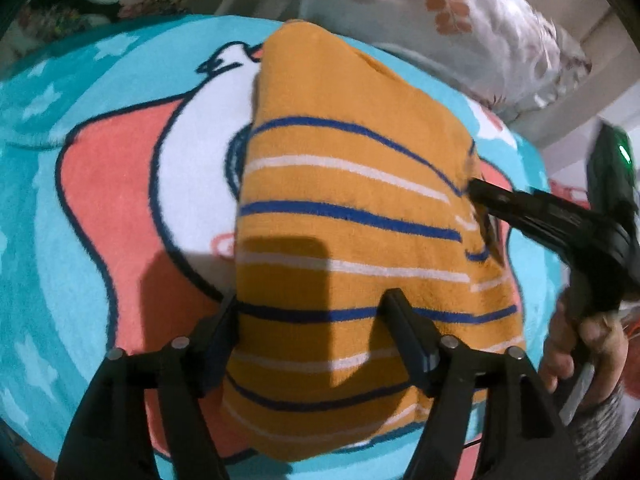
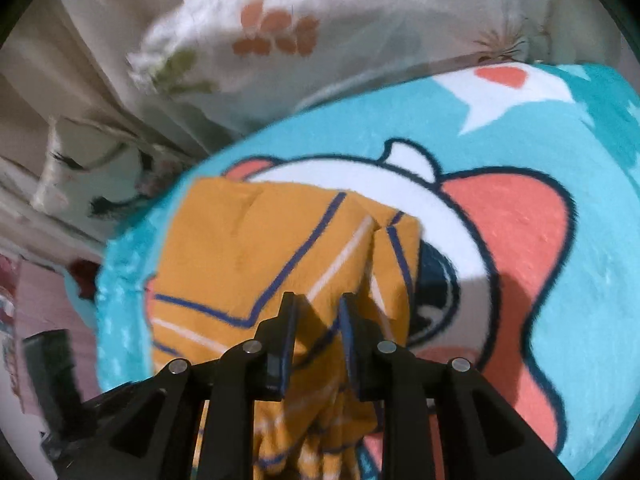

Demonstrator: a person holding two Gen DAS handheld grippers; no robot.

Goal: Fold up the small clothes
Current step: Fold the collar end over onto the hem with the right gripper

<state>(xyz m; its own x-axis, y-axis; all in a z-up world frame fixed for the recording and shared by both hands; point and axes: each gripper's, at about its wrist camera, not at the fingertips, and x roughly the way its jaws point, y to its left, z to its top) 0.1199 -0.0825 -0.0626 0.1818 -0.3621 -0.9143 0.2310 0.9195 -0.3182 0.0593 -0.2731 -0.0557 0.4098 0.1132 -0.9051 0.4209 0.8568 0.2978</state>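
**Soft orange stripes, folded on the cartoon blanket**

The biggest thing in play is the turquoise cartoon blanket (image 1: 48,208), a plush fleece with a coral, white and navy character printed across it, spread over what looks like a bed. Behind it sits a pale floral pillow (image 1: 460,12), blurred at the far edge.

On the blanket lies the orange striped garment (image 1: 344,232), a small fleecy piece with navy and white bands, already doubled over into a rough wedge. It looks light, limp and fuzzy: it should drape and sag the moment it is lifted, and its nap probably grips the blanket rather than sliding. Nothing fragile here. The best hold, by the look of it, is a hem or a corner, pinching both layers together so the fold does not slip apart.

The left tool (image 1: 316,312) hangs over the near end of the garment with its jaws spread wide, one finger just off the left edge, the other above the fabric; it grips nothing.

The right tool (image 2: 318,312) comes in from the garment's right edge. Its jaws are partly closed with bunched orange cloth rising between the pads; whether they actually pinch it cannot be told, since a gap shows. The person's right hand (image 1: 584,344) holds its handle.

No brand, label or readable writing shows anywhere, only a small green light (image 1: 622,151) on the right tool's body.
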